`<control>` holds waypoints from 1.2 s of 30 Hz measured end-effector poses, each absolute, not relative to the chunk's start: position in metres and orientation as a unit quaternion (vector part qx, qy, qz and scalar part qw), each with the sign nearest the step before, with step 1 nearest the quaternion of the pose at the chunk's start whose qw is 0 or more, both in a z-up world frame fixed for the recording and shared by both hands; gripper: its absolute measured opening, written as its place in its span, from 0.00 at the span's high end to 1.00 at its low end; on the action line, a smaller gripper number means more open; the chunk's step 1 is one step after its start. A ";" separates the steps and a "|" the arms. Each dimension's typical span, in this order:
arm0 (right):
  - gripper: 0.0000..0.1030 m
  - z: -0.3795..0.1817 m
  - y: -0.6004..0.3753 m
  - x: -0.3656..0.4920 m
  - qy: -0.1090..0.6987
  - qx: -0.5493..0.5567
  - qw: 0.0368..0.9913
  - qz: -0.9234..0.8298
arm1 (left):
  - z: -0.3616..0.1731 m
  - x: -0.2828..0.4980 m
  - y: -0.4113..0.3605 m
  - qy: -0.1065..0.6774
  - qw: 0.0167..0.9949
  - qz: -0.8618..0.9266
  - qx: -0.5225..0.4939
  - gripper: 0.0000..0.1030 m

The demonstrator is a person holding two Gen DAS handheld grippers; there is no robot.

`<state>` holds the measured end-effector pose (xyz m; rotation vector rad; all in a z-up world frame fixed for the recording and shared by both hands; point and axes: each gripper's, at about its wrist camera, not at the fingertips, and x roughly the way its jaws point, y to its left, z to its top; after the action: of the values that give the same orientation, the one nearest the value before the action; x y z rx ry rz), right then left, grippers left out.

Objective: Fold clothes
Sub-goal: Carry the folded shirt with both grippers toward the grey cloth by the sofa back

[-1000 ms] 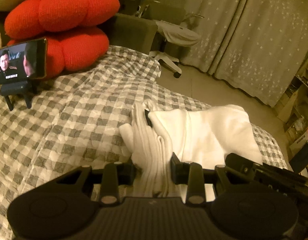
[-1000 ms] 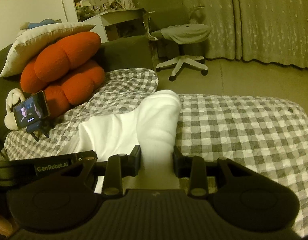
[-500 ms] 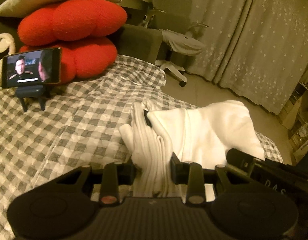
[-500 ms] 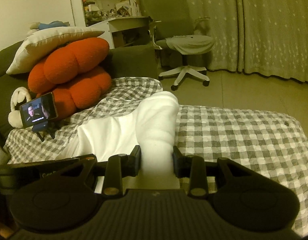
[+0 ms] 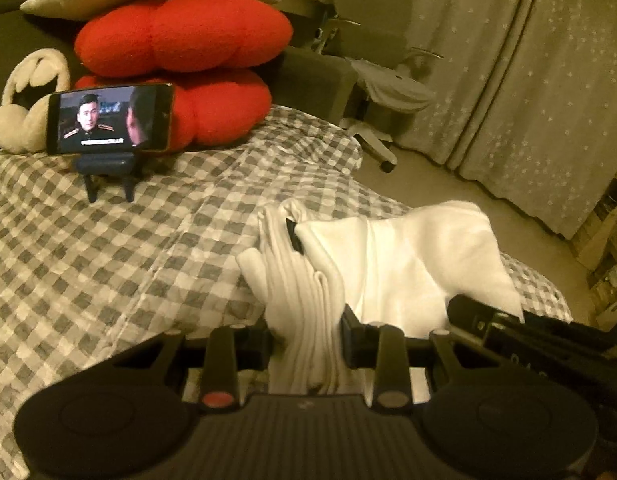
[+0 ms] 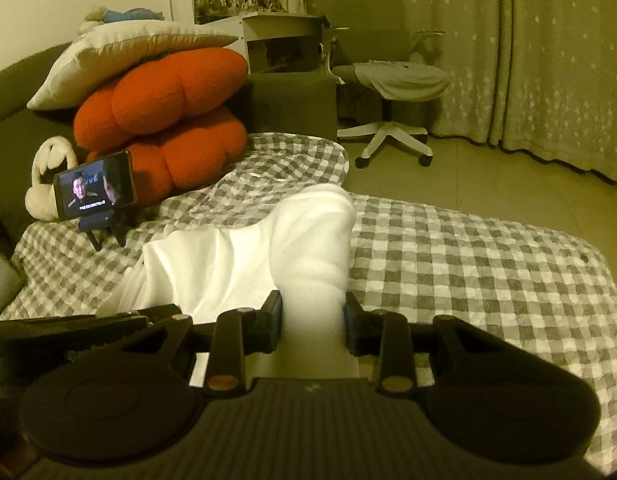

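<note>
A white garment (image 5: 408,256) hangs stretched between two hand-held grippers above a bed covered in a grey-and-white checked quilt (image 5: 120,248). The left gripper (image 5: 306,344) has its fingers clenched on a bunched, pleated edge of the cloth; the right gripper (image 6: 312,322) has its fingers clamped on a thick rolled fold at the other side. The fabric looks soft and plain, sagging in the middle, with a small dark tag (image 5: 294,236) showing near the gathered edge.

The likely risk is that the bunched layers slip unevenly from either grip, so the fold lands crooked or a layer drops onto the quilt. Pulling the two sides unequally could also twist the cloth.

Farther off, a phone on a stand (image 5: 110,120) plays video in front of red cushions (image 5: 180,36). An office chair (image 6: 392,92) stands by starred curtains (image 6: 548,52).
</note>
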<state>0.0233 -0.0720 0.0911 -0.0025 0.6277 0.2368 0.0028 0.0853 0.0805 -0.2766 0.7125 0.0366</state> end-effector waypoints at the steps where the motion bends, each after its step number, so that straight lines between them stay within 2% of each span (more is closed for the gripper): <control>1: 0.67 0.093 -0.070 0.022 0.306 -0.003 0.945 0.115 | 0.083 0.002 0.086 0.345 0.929 0.018 -0.134 0.68; 11: 0.67 0.109 -0.031 0.009 0.285 -0.022 0.948 0.138 | 0.102 -0.024 0.127 0.329 0.930 0.060 -0.155 0.68; 21: 0.67 0.112 0.078 0.002 0.278 -0.090 0.914 0.283 | 0.092 -0.083 0.250 0.305 0.906 0.153 -0.250 0.69; 36: 0.67 0.111 0.299 0.006 0.284 -0.147 0.793 0.518 | 0.071 -0.174 0.445 0.203 0.820 0.336 -0.416 0.69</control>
<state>0.0058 0.2992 0.1115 -0.3165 0.6098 1.1146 -0.1740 0.4451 0.0707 -0.8859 0.4324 0.7149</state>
